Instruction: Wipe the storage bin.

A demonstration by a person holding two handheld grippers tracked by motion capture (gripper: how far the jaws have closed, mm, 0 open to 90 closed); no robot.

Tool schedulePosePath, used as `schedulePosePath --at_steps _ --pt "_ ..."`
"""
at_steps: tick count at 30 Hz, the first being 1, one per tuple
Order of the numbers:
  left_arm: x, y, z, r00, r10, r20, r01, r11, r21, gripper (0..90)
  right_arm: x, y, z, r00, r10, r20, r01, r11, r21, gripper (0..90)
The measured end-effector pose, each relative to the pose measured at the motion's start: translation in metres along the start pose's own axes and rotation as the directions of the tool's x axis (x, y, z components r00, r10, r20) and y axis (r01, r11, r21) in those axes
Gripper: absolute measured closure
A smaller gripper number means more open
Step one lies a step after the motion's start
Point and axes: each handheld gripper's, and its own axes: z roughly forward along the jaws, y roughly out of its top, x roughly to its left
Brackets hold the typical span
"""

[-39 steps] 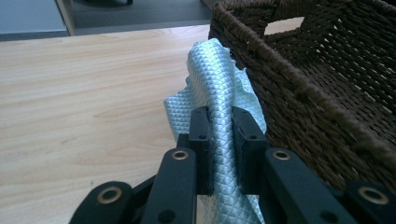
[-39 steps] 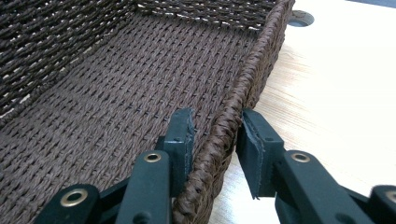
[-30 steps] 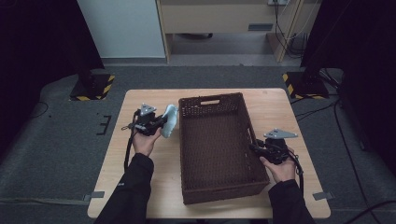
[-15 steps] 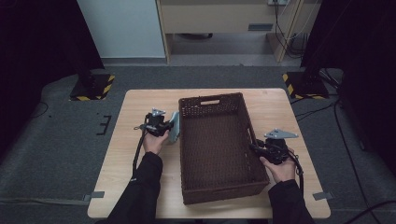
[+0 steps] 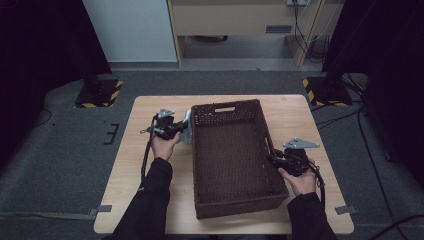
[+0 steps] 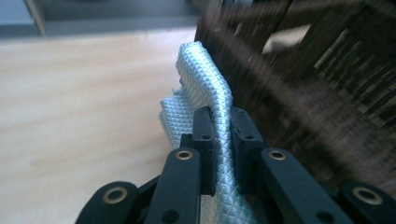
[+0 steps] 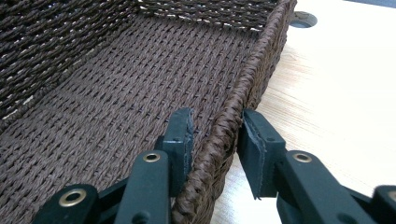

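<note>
Left gripper (image 6: pixel 222 144) clamped tight on a folded pale-blue cloth (image 6: pixel 205 84), carried right up against the outer left wall of the brown wicker basket (image 5: pixel 235 150), presumably for dropping inside. Right gripper (image 7: pixel 215 140) astride the basket's right rim, apparently steadying it. From above, cloth (image 5: pixel 187 127) barely glimpsed beside the left gripper (image 5: pixel 172 129); up close, diamond-textured weave plain. Right gripper view: outer jaw off the rim, so grip uncertain.

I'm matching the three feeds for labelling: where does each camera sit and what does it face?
High view: above the person's side, looking down on table, forearms, both grippers.
Left gripper view: along jaws shut on light blue cloth beside basket.
Right gripper view: jaws astride basket rim, a gap at the right jaw.
All share the basket.
</note>
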Motion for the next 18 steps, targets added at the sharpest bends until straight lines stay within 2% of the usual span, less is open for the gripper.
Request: schedulePosePath --at_steps 3,6,8,11,15,16,18 --pt "-0.004 0.010 -0.009 0.9996 0.027 0.010 -0.026 0.9992 -0.031 81.8 0.000 0.000 0.000 1.0000 -0.001 -0.001 0.001 1.000 0.000 65.5" --pt "-0.006 0.008 -0.008 0.9992 0.038 0.006 -0.038 0.9991 -0.019 81.8 0.000 0.000 0.000 1.0000 0.000 0.000 0.000 1.000 0.000 65.5" --pt "-0.006 0.002 -0.004 0.9991 0.042 0.008 -0.042 0.9991 0.001 81.8 0.000 0.000 0.000 1.0000 -0.001 0.000 0.001 1.000 -0.001 65.5" --pt "-0.006 -0.017 0.005 0.9996 0.019 0.019 -0.020 0.9987 0.046 81.8 0.000 0.000 0.000 1.0000 -0.001 0.000 0.001 1.000 -0.001 65.5" --pt "-0.006 -0.039 0.013 0.9997 0.020 0.015 -0.022 0.9935 0.112 81.8 0.001 0.000 0.000 1.0000 0.000 0.001 0.000 1.000 0.006 65.6" --pt "-0.006 -0.039 0.013 0.9997 0.020 0.015 -0.022 0.9935 0.112 81.8 0.001 0.000 -0.001 1.0000 -0.001 0.002 0.001 1.000 0.008 65.6" --pt "-0.005 -0.045 0.013 0.9996 -0.005 0.027 0.001 0.9923 0.124 81.8 0.001 0.000 0.000 1.0000 -0.003 0.004 0.003 1.000 0.007 65.6"
